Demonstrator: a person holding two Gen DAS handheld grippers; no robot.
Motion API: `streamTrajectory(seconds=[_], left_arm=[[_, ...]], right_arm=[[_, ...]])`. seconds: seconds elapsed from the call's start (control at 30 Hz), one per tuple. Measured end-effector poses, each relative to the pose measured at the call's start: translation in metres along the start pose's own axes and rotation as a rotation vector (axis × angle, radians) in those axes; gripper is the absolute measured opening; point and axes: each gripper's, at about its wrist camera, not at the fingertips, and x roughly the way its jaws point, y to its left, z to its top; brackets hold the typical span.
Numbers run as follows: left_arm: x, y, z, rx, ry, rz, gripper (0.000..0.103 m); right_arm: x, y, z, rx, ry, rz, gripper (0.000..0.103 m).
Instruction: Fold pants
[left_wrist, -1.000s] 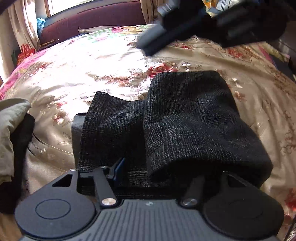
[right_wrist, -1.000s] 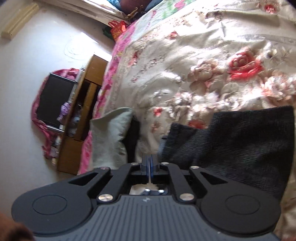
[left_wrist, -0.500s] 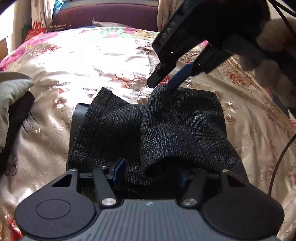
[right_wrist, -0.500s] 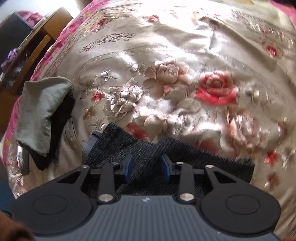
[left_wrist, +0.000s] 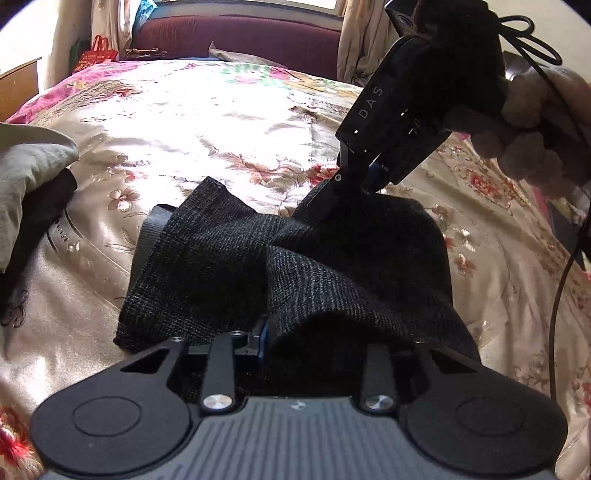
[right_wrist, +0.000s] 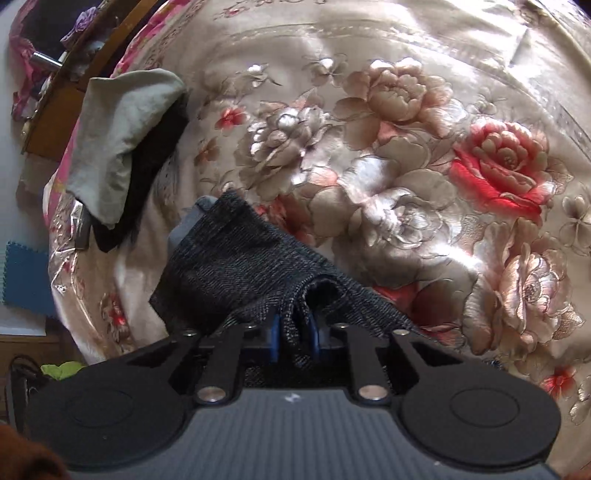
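Dark grey checked pants (left_wrist: 303, 266) lie folded on a floral bedspread (left_wrist: 192, 122). In the left wrist view my left gripper (left_wrist: 314, 339) is wide open, with the near fold of the pants lying between its fingers. My right gripper (left_wrist: 354, 184) comes down from the upper right onto the far edge of the pants. In the right wrist view the right gripper (right_wrist: 293, 332) is shut on a bunched fold of the pants (right_wrist: 251, 273) between its blue pads.
A grey-green cloth over a dark garment (right_wrist: 122, 147) lies at the bed's left edge, also in the left wrist view (left_wrist: 26, 177). A wooden cabinet (right_wrist: 62, 96) stands beside the bed. A maroon headboard (left_wrist: 236, 40) is at the far end.
My right gripper came down from above the bed onto the far edge of the pants and closed on a fold. The left gripper stayed open at the near fold.
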Motion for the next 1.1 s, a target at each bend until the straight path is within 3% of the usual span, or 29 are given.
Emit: streamTrajectory(seconds=[0.17, 0.33, 0.43, 0.57, 0.77, 0.9, 1.0, 1.1], left_arm=[[-0.034, 0.024, 0.013, -0.104, -0.053, 0.007, 0.043], [-0.051, 0.060, 0.014, -0.224, -0.082, 0.026, 0.042], [-0.040, 0.078, 0.005, -0.242, -0.069, 0.101, 0.042], [-0.027, 0.097, -0.009, -0.286, -0.049, 0.131, 0.041], [-0.033, 0.105, -0.022, -0.322, -0.058, 0.163, 0.039], [-0.042, 0.112, -0.026, -0.367, -0.096, 0.177, 0.039], [-0.037, 0.117, -0.036, -0.388, -0.065, 0.198, 0.039], [-0.039, 0.115, -0.042, -0.359, -0.027, 0.213, 0.039]], right_arm=[[-0.027, 0.026, 0.019, 0.014, -0.095, 0.101, 0.012], [-0.021, 0.047, 0.041, -0.015, -0.136, 0.150, 0.012], [0.007, 0.052, 0.055, -0.032, -0.147, 0.136, 0.012], [0.041, 0.062, 0.066, -0.076, -0.157, 0.114, 0.012], [0.051, 0.097, 0.066, -0.220, -0.180, 0.128, 0.012], [0.060, 0.105, 0.074, -0.229, -0.200, 0.146, 0.012], [0.075, 0.118, 0.078, -0.317, -0.230, 0.070, 0.014], [0.103, 0.123, 0.081, -0.340, -0.231, -0.053, 0.028]])
